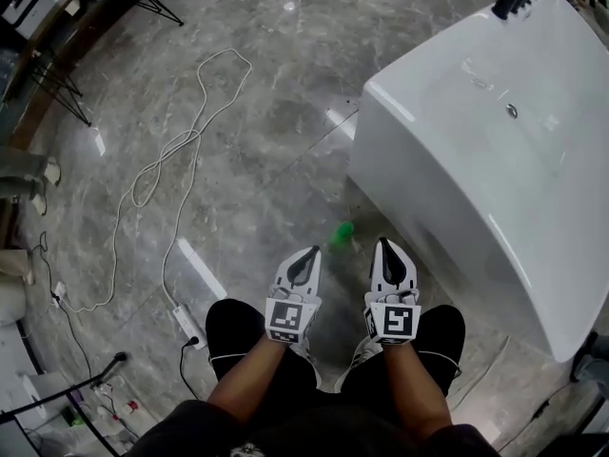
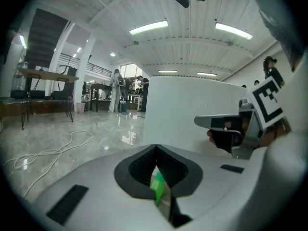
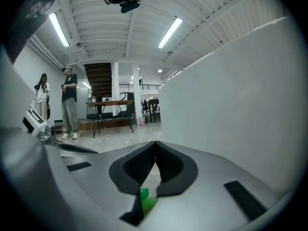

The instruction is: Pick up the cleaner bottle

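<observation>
A large open hall, part showroom and part workshop: a white freestanding bathtub (image 1: 495, 150) stands on a polished grey stone floor (image 1: 247, 131), where a white cable (image 1: 171, 160) trails to a power strip (image 1: 186, 325). Strip lights (image 2: 148, 27) run along a ribbed white ceiling (image 2: 192, 47). Trestle tables (image 2: 45, 76) line the far side, a staircase (image 3: 100, 76) climbs to an upper level, and people (image 3: 70, 100) stand about.
</observation>
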### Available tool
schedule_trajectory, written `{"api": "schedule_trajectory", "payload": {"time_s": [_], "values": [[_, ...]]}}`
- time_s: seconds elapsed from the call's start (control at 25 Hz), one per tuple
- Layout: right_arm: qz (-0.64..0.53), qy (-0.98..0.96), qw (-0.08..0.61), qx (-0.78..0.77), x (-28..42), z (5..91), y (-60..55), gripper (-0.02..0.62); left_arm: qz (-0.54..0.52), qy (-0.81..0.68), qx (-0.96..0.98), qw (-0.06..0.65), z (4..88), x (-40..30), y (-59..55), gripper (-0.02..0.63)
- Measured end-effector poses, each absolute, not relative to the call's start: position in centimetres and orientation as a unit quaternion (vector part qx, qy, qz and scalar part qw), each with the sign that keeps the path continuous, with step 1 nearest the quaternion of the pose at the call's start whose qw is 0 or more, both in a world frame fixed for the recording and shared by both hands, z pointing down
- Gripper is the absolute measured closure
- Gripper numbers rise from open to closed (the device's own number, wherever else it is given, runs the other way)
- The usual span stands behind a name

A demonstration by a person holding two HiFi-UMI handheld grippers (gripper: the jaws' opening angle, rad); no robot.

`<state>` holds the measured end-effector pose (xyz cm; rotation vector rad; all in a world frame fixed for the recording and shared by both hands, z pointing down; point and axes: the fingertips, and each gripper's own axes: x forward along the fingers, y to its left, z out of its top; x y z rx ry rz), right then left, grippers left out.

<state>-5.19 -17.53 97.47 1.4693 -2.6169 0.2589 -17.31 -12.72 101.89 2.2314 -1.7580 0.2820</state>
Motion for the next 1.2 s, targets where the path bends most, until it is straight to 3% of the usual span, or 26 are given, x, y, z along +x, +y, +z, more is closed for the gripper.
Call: {"api": "schedule_trajectory", "payload": {"time_s": [0.28,0.48,0.56,0.68,0.88,1.2], "values": [[0.059,-0.873,0.073,0.479,-5.5,101.0,-18.2,0.578,0.118,-0.608,0.770,0.154,107.8,-16.5,-13.2,0.600],[0.056,-0.879,0.066,0.469,-5.5,101.4,-17.5,0.578,0.138,-0.606,0.776,0.107,109.4,-16.0,-13.2,0.597],[0.063,-0.882,0.056,0.464,-5.4,101.4,-17.1,0.578,0.140,-0.594,0.785,0.105,110.0,-15.2,-13.2,0.554],[0.063,-0.883,0.049,0.462,-5.2,100.9,-16.8,0.578,0.146,-0.573,0.799,0.107,110.9,-14.4,-13.4,0.432],[0.063,-0.880,0.041,0.470,-4.6,100.5,-16.4,0.578,0.168,-0.554,0.808,0.108,113.7,-14.3,-14.5,0.322],[0.054,-0.883,0.032,0.466,-4.5,99.5,-15.7,0.578,0.214,-0.516,0.820,0.122,120.7,-13.1,-16.9,0.287]]}}
